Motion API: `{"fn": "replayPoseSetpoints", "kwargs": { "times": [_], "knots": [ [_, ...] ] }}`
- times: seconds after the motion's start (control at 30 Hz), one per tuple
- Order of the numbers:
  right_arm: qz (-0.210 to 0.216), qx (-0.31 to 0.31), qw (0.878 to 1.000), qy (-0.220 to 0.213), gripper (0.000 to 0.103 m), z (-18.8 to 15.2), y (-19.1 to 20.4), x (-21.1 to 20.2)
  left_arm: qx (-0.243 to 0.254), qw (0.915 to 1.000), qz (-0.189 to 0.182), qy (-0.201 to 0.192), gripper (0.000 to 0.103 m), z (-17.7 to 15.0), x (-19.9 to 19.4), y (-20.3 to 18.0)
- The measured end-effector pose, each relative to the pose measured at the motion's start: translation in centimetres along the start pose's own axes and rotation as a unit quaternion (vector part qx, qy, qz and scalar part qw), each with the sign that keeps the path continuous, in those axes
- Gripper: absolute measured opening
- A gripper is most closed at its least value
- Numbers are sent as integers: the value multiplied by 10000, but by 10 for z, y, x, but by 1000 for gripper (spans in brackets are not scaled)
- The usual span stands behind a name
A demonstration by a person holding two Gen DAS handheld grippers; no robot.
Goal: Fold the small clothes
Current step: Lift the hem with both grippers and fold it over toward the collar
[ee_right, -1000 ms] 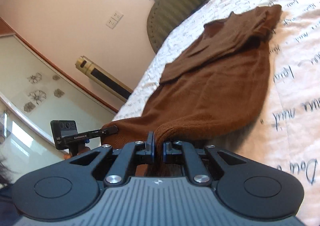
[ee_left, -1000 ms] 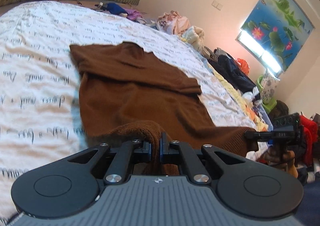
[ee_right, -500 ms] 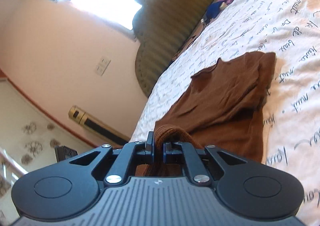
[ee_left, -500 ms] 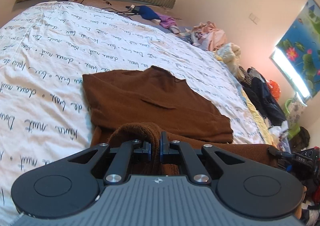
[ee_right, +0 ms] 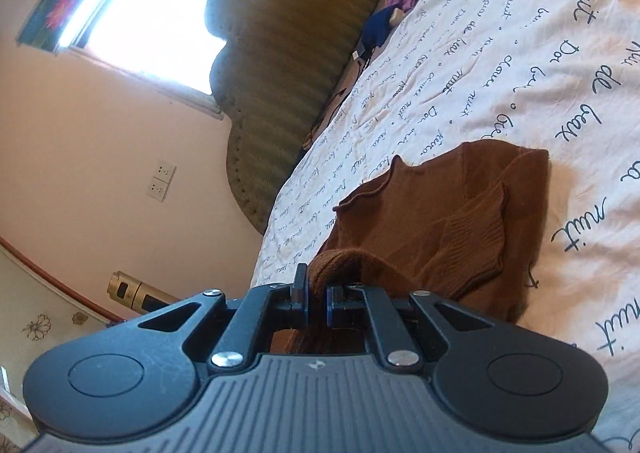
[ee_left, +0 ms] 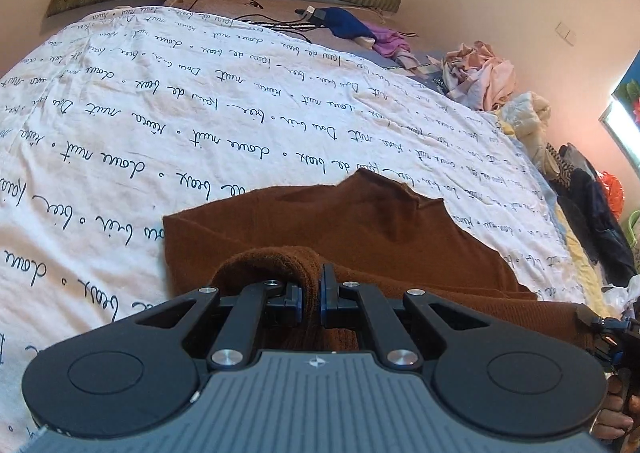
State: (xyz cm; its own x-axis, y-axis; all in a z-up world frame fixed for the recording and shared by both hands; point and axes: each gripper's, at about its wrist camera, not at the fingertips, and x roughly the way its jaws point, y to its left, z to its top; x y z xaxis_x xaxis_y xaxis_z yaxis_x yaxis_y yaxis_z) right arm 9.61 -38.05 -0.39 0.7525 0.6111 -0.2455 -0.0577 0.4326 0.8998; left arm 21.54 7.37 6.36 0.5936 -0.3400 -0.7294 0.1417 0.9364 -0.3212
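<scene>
The brown sweater (ee_left: 360, 237) is being pinched at its hem by the left gripper (ee_left: 310, 299) and the right gripper (ee_right: 316, 299), knit bunched between each pair of fingers, the rest lying on the printed bedsheet (ee_left: 160, 125).

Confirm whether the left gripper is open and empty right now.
No: the left gripper is shut on a bunched fold of the brown sweater, pinched between its fingers.

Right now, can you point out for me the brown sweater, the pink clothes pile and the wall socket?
brown sweater (ee_left: 360, 225): left wrist view, on the flat part below the collar.
pink clothes pile (ee_left: 480, 73): left wrist view, on the middle of the heap.
wall socket (ee_right: 161, 181): right wrist view, on the white plate.
</scene>
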Motion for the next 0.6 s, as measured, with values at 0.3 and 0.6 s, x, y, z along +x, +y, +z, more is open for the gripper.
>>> {"fn": "replayPoseSetpoints", "kwargs": {
  "times": [0.3,0.6],
  "knots": [
    [-423,545,9975,-117,8,23,-32,41,47,9978,639,147,8,13,55,-5],
    [-646,1631,9842,-251,36,31,-71,66,-1245,9917,191,255,49,20,76,28]
  ]
}}
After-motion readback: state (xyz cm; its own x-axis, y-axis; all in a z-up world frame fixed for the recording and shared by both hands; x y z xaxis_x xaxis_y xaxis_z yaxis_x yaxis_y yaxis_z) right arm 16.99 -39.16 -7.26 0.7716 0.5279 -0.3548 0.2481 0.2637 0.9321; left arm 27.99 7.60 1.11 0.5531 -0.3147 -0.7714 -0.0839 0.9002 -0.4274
